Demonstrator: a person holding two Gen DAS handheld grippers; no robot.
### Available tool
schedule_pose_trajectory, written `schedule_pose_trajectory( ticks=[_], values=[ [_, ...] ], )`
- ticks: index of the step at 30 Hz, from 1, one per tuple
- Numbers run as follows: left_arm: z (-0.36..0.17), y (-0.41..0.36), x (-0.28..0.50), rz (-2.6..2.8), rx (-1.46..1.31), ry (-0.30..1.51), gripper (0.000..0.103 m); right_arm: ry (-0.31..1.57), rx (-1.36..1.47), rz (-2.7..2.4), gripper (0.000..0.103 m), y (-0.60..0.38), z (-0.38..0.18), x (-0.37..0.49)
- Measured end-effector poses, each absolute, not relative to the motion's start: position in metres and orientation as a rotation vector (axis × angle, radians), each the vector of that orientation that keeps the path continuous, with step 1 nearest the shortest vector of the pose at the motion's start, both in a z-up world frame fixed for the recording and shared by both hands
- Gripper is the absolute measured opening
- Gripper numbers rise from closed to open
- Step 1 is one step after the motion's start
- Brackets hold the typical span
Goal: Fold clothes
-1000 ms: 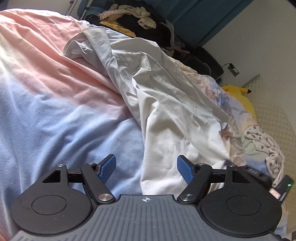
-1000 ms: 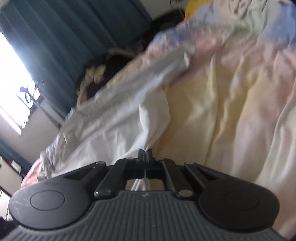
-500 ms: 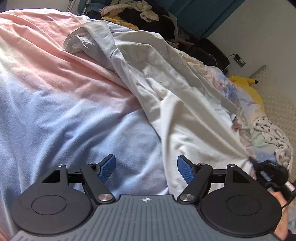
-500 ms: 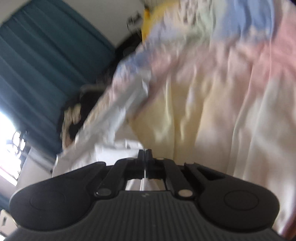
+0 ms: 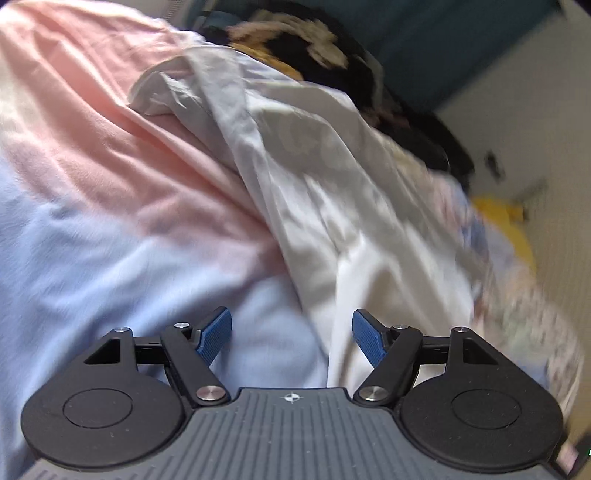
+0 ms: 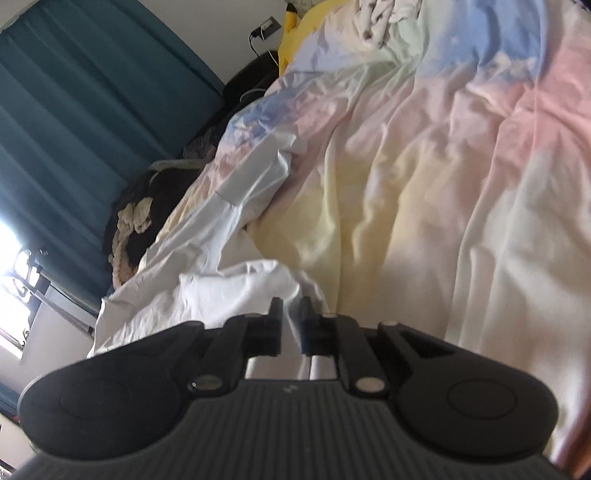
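A white garment [image 5: 332,177] lies in a crumpled ridge across a pastel bedspread [image 5: 92,192]. My left gripper [image 5: 291,334] is open and empty, just above the bedspread, with the garment's near edge by its right finger. In the right wrist view the same white garment [image 6: 207,284] lies at the left on the bedspread [image 6: 424,177]. My right gripper [image 6: 290,319] has its jaws slightly apart, with a fold of the white cloth in the gap. I cannot tell if it still touches the pads.
A dark heap of clothes with a cream knitted piece [image 5: 295,33] lies beyond the garment, also seen in the right wrist view [image 6: 136,221]. Teal curtains [image 6: 74,122] hang behind. A yellow item [image 5: 517,229] and a patterned cloth [image 6: 380,14] lie near the bed's far end.
My right gripper was shut on the white garment and has opened a little, after swinging across the bed. My left gripper stays open and has shifted slightly along the garment.
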State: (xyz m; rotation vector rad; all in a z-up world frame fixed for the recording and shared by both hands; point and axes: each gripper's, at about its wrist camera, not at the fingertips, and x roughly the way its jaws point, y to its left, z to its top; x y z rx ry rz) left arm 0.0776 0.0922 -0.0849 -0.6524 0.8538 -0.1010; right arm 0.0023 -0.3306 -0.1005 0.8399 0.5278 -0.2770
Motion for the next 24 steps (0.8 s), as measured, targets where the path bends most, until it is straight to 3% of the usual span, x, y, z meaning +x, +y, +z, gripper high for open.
schedule_pose_trajectory(
  ticks=[8,9,11,12,24],
  values=[
    [-0.098,0.097,0.117,-0.076,-0.76,0.805,0.074,0.583,0.824,-0.248,0.03,-0.319,-0.109,0.009],
    [-0.099,0.096,0.121,-0.087,-0.753,0.805,0.066,0.588,0.816,-0.244,0.032,-0.318,-0.109,0.01],
    [-0.102,0.093,0.126,-0.087,-0.724,0.815,0.032,0.599,0.794,-0.237,0.035,-0.314,-0.11,0.014],
    [-0.103,0.093,0.127,-0.084,-0.714,0.824,0.008,0.605,0.779,-0.239,0.035,-0.312,-0.111,0.015],
    [-0.067,0.135,0.13,-0.006,-0.697,0.715,0.005,0.618,0.747,-0.257,0.034,-0.312,-0.117,0.019]
  ],
)
